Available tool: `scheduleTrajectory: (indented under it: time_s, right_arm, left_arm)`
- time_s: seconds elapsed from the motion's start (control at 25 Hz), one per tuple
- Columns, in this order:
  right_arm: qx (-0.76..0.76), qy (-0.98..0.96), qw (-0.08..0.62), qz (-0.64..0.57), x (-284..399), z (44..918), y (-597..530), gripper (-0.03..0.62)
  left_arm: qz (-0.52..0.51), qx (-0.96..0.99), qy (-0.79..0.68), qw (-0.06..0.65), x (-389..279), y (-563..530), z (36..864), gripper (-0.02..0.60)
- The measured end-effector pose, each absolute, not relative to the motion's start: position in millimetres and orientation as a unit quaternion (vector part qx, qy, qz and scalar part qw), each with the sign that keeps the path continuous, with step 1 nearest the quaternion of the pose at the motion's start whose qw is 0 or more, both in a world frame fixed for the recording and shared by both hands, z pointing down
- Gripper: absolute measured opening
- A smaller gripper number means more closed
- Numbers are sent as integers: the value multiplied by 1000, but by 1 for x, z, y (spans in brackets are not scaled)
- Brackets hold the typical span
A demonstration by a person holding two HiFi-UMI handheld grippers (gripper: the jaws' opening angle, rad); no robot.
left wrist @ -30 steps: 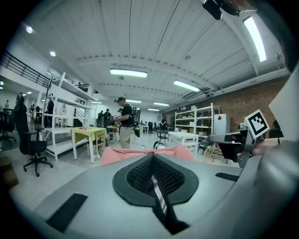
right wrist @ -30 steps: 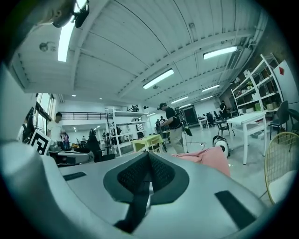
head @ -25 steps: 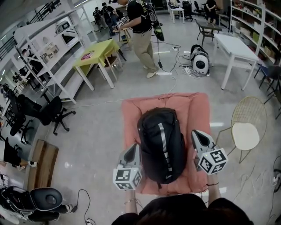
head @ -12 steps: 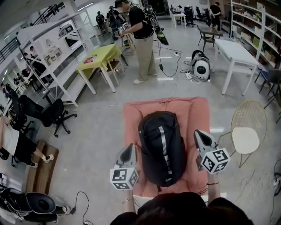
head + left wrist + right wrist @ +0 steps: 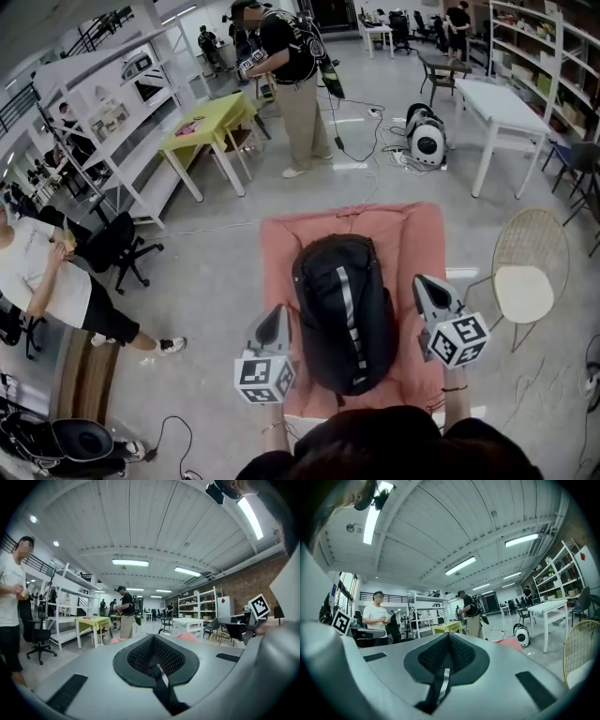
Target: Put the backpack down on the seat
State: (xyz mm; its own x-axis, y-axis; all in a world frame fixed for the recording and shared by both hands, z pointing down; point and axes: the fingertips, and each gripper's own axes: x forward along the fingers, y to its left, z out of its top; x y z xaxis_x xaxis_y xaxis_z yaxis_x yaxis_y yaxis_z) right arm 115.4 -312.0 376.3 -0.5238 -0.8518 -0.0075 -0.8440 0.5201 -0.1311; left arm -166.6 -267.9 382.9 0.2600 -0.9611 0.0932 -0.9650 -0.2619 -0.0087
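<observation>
Backpack (image 5: 345, 314) flat on the pink seat (image 5: 412, 234), your left gripper (image 5: 276, 317) just beside one flank, right gripper (image 5: 424, 287) beside the other, both jaws closed, empty.

My left gripper (image 5: 153, 641): jaws closed, black mesh pads together, nothing between them. Its grey body fills the bottom half of frame. Just over it, two slivers of the pink seat (image 5: 189, 637). Mid-frame, a person in a black top (image 5: 125, 613) stands beside a yellow-green table (image 5: 93, 622). Person in a white shirt (image 5: 10, 597) at left edge, black office chair (image 5: 38, 637) next to them. White shelving (image 5: 63, 602) left, white table (image 5: 190, 622) right of centre. My other gripper's marker cube (image 5: 258, 605) at right edge.
</observation>
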Motion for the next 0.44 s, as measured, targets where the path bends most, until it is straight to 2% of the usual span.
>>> scheduleTrajectory:
  time_s: [0.44]
  right_arm:
    - [-487,871,32,-51,118,380,-306,14]
  left_arm:
    - [43,795,-605,29,-159,-261,392,14]
